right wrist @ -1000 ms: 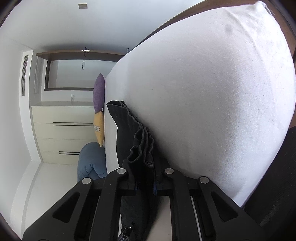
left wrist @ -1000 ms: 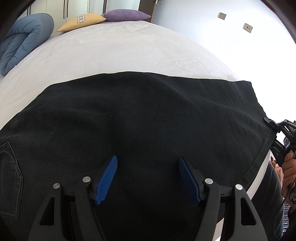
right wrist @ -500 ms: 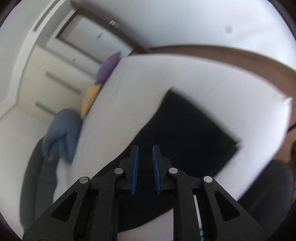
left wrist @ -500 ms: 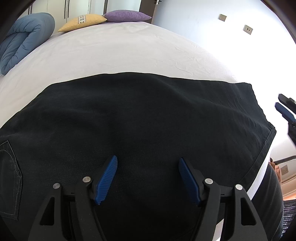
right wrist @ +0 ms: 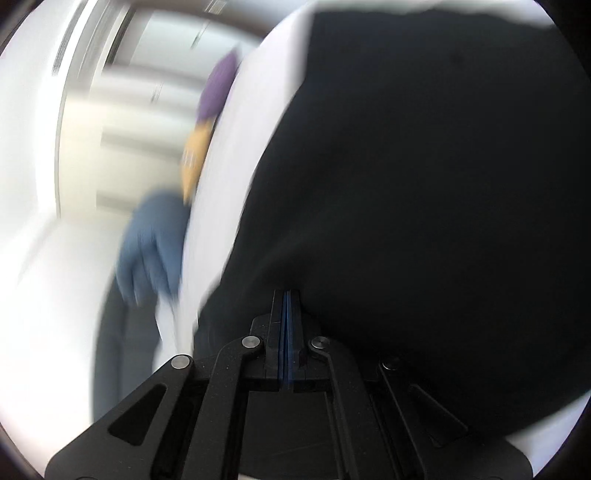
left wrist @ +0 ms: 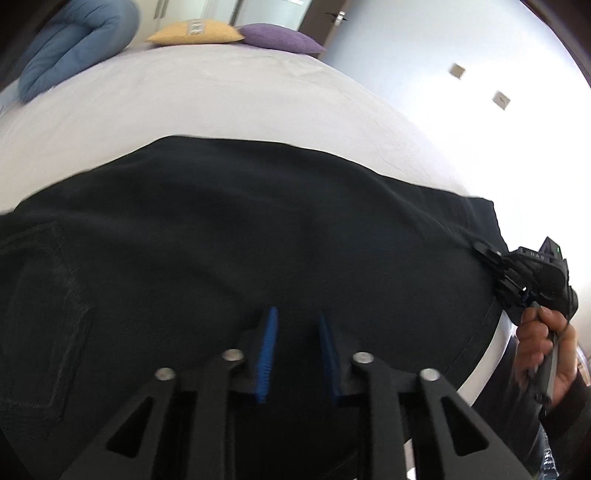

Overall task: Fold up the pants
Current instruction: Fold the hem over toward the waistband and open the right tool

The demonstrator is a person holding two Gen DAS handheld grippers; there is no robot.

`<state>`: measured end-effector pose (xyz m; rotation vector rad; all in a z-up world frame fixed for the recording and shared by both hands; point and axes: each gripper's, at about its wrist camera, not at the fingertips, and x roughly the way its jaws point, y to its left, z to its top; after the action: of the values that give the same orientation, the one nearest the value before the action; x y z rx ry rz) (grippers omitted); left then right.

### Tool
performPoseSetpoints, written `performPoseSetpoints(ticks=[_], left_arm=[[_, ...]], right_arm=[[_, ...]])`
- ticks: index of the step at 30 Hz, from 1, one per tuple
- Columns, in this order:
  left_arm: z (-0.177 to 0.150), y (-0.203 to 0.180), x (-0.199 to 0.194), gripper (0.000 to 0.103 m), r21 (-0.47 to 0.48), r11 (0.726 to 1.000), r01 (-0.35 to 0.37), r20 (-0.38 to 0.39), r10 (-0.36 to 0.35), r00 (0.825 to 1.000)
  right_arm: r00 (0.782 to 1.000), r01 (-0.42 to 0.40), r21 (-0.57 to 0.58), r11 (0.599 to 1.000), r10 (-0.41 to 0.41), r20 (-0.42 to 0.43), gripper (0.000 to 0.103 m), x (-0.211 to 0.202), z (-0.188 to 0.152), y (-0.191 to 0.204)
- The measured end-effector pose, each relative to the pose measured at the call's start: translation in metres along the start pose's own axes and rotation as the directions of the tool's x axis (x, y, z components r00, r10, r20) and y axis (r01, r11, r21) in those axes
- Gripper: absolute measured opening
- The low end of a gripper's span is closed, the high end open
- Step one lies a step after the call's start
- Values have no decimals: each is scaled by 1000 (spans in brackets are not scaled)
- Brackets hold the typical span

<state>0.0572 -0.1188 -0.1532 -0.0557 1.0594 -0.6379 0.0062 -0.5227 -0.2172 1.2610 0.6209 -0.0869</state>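
Black pants (left wrist: pixel 258 236) lie flat across the white bed (left wrist: pixel 207 96), a back pocket at the left. My left gripper (left wrist: pixel 297 325) hovers over the pants' near edge, its blue pads a narrow gap apart with nothing between them. My right gripper (left wrist: pixel 484 251) shows at the right, at the pants' right hem, held by a hand. In the blurred right wrist view the right gripper (right wrist: pixel 287 295) has its pads pressed together at the edge of the pants (right wrist: pixel 424 184); whether cloth is pinched is hidden.
A folded blue duvet (left wrist: pixel 70 48), a yellow pillow (left wrist: pixel 195 31) and a purple pillow (left wrist: pixel 277 37) lie at the far end of the bed. A white wall (left wrist: pixel 424 55) with sockets stands to the right. The bed's edge runs near my right hand.
My left gripper's jaws have narrowed from wide open to a small gap. My right gripper let go of bunched cloth, swung over the bed, came back to the right hem and shut.
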Motion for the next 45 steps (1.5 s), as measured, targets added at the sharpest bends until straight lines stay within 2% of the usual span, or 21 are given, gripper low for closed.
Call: performPoseSetpoints(ticks=[3,5,7,8,11,15,20,22,24,25,27,31,36,38,39,40,41,42,43,44,45], left_arm=[[-9,44,-23,6,-100,995,-9,16,10,1000],[-11,67,-40,6,-134,988,-71,23,75,997],[-10,86,-58,5,-168,979,-116,29,123,992],[-8,92,-67,5,-179,973,-148,33,156,987],[11,94,-93,19,-167,971,-170,93,187,978],[52,64,-79,35,-116,988,-103,140,119,983],[80,39,-14,35,-86,995,-56,72,62,996],[74,50,16,33,-115,991,-70,-4,70,998],[64,62,21,25,-114,993,-39,27,42,999],[62,68,18,20,-134,991,-15,30,19,999],[59,82,12,8,-180,984,-6,29,12,999],[50,111,-2,5,-233,972,-11,56,25,998],[40,121,-18,5,-228,972,-55,67,72,995],[40,119,-23,5,-214,972,-96,63,112,992],[39,117,-29,10,-205,973,-108,68,124,990],[38,111,-35,27,-194,973,-122,75,139,987],[37,104,-39,38,-186,974,-131,85,149,985],[35,92,-45,62,-176,973,-149,105,169,980],[35,79,-49,72,-169,974,-151,131,174,976],[32,69,-53,76,-161,977,-141,158,167,973],[29,57,-57,81,-154,980,-122,179,149,973]], right_arm=[[985,91,28,995,-94,142,0,-43,40,-17],[967,125,63,990,-136,214,0,-67,61,-25],[926,250,69,966,-259,275,0,-85,76,-15],[920,246,78,966,-258,296,0,-94,81,-9],[943,169,-14,986,-157,293,0,-93,70,33],[999,1,-186,982,9,50,0,-17,16,102],[955,-129,-188,974,71,-286,0,121,-48,130],[938,-72,-159,985,13,-347,0,157,-58,116],[940,-43,-121,992,-2,-342,0,172,-51,89],[948,-74,-77,994,47,-315,0,166,-38,78],[973,-30,-97,995,6,-232,0,143,-41,66],[1000,13,2,1000,-13,-23,0,74,24,16],[972,120,32,992,-124,201,0,-23,103,-26],[934,247,-24,969,-232,272,4,-63,116,-17],[908,302,-13,953,-284,309,8,-83,120,-18],[899,292,11,956,-279,339,8,-106,123,-22],[901,250,31,968,-244,359,10,-131,123,-27],[902,233,25,972,-226,367,14,-147,119,-27],[904,232,3,973,-216,368,31,-162,105,-25],[908,237,-25,971,-213,361,64,-173,94,-21],[913,226,-38,973,-198,357,79,-177,79,-16]])
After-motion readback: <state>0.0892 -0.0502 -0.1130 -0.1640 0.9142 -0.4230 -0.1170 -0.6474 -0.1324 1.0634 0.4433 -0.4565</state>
